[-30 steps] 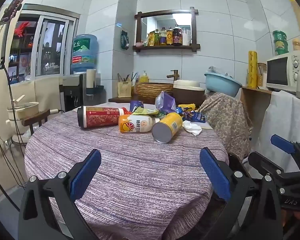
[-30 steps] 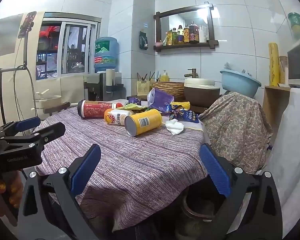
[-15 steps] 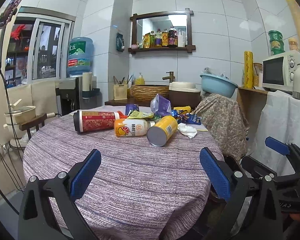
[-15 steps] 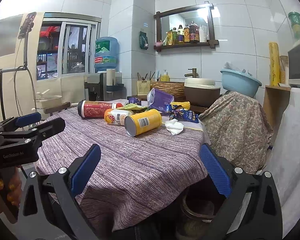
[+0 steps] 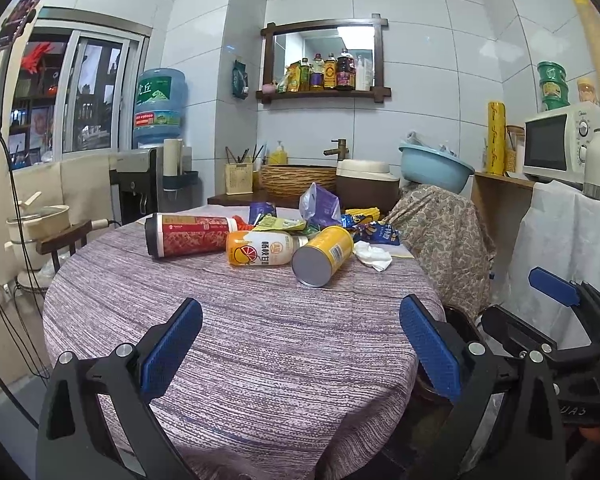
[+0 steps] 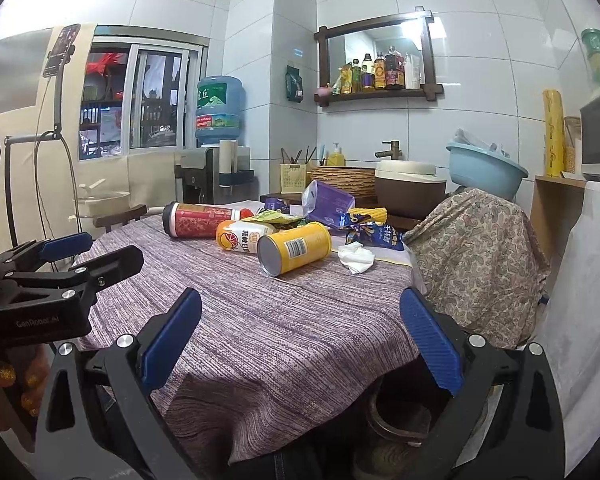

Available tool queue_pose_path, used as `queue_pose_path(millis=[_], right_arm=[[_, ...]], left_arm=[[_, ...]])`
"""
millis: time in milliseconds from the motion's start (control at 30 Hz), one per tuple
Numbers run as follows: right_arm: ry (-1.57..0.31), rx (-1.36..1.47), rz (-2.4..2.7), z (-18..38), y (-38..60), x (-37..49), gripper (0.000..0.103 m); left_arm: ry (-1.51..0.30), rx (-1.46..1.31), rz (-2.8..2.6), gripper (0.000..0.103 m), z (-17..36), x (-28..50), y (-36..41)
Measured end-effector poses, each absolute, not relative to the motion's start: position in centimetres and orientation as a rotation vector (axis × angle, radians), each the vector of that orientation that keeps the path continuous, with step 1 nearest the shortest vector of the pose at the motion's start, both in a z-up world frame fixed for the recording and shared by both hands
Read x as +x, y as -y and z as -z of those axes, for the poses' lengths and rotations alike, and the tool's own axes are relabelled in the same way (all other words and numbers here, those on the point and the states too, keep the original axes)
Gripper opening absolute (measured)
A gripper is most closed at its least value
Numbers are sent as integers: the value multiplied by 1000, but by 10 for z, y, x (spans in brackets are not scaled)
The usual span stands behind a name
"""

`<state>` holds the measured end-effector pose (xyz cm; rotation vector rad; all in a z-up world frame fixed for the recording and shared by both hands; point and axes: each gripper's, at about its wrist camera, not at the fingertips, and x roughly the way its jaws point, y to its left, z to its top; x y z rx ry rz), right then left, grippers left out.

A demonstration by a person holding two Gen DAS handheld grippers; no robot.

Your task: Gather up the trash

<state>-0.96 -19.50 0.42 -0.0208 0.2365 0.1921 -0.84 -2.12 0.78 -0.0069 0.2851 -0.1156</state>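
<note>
Both grippers hang above the near edge of a round table (image 5: pixel 260 360) draped in a purple cloth, each with its blue-padded fingers spread wide and nothing between them. Ahead of the left gripper (image 5: pixel 300 344), across bare cloth, the trash lies in a heap: a red cup (image 5: pixel 188 234) on its side to the left, an orange bottle (image 5: pixel 260 253) touching it, and a yellow can (image 5: pixel 323 255) straight ahead, its base facing the tool. Just right of the can sits a crumpled tissue (image 5: pixel 374 255); behind are wrappers (image 5: pixel 374 232) and a purple bag (image 5: pixel 320 206). The right gripper (image 6: pixel 300 344) sees the same heap ahead (the can nearest). A chair (image 6: pixel 476 256) under floral fabric stands to its right, beside the table. Nothing blocks either tool's path.
</note>
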Motion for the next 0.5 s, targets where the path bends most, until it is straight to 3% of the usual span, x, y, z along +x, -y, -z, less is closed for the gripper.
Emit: queue_pose_path(millis=[500], right_arm=[[-240, -18, -195, -3, 195, -11, 98]], left_arm=[[-291, -2, 113, 98, -7, -9, 20]])
